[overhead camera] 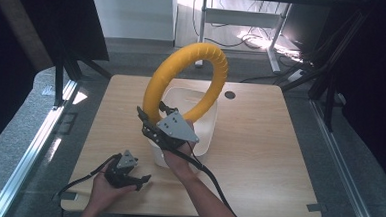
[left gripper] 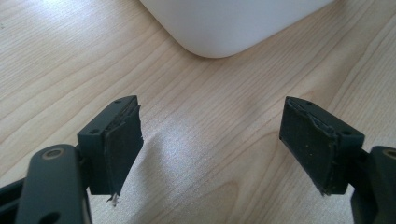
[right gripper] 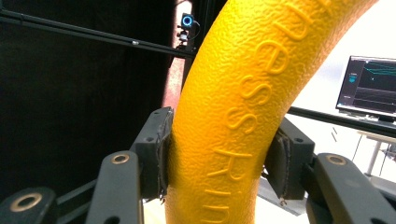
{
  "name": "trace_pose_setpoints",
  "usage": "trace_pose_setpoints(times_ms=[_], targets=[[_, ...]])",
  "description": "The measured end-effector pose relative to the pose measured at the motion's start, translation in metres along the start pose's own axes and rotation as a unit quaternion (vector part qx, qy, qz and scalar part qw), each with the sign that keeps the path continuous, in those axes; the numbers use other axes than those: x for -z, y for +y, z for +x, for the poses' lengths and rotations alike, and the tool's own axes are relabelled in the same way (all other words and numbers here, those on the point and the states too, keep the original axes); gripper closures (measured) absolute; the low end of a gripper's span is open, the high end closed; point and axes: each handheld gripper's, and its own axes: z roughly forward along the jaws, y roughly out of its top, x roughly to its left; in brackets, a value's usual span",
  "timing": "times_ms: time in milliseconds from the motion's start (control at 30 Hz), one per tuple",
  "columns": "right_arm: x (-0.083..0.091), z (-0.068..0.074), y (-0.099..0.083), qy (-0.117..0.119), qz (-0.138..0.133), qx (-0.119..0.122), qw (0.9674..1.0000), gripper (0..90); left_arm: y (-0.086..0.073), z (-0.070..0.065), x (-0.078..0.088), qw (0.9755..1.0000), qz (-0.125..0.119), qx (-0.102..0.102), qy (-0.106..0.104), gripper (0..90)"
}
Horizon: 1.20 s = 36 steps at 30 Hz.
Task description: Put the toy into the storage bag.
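Note:
A thick yellow foam ring (overhead camera: 192,78) stands upright over the white bin (overhead camera: 205,139) in the middle of the wooden table (overhead camera: 259,142). My right gripper (overhead camera: 153,117) is shut on the ring's lower left part and holds it up. Up close, both pads press into the textured yellow ring (right gripper: 233,107), which bears raised lettering. My left gripper (overhead camera: 141,182) rests low near the table's front left, held by a hand, pointing right. Its jaws stand wide apart over bare wood, its midpoint (left gripper: 210,140) holding nothing, with the white bin's rounded corner (left gripper: 219,28) just ahead.
A dark round grommet (overhead camera: 229,95) sits in the table behind the bin. Black frame legs (overhead camera: 65,72) stand at the left and right of the table. A desk with cables (overhead camera: 245,21) is farther back. A lit monitor (right gripper: 371,86) is at the right.

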Motion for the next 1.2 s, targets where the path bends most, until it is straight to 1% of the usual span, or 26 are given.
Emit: trace_pose_setpoints(times_ms=[333,367,433,500,633,800,1033,1200], targets=[[0.0,0.0,-0.005,-0.002,0.004,-0.005,1.0,47.9,0.0,0.0,0.0,1.0,0.005,-0.003,-0.001,21.2],[-0.001,0.0,-0.006,-0.002,0.006,-0.006,1.0,47.9,0.0,0.0,-0.001,1.0,0.004,-0.001,-0.001,21.2],[-0.001,0.001,-0.008,-0.002,0.007,-0.017,0.9998,47.8,0.0,0.0,0.0,1.0,0.006,-0.003,-0.001,21.2],[-0.002,0.001,-0.01,-0.005,0.007,-0.021,0.9998,47.8,0.0,0.0,0.0,1.0,0.006,-0.004,-0.001,21.1],[-0.003,0.003,-0.013,-0.004,0.011,-0.023,0.9997,47.8,0.0,0.0,-0.001,1.0,0.007,-0.004,-0.002,21.1],[-0.004,0.003,-0.018,-0.003,0.018,-0.032,0.9993,47.7,0.0,0.0,-0.001,1.0,0.008,-0.004,-0.004,21.2],[-0.004,0.001,-0.024,-0.001,0.033,-0.053,0.9981,47.5,-0.001,-0.001,-0.002,0.9999,0.009,-0.004,-0.005,21.2],[-0.005,0.0,-0.028,-0.002,0.041,-0.062,0.9972,47.4,-0.001,-0.001,-0.002,0.9999,0.01,-0.005,-0.005,21.1]])
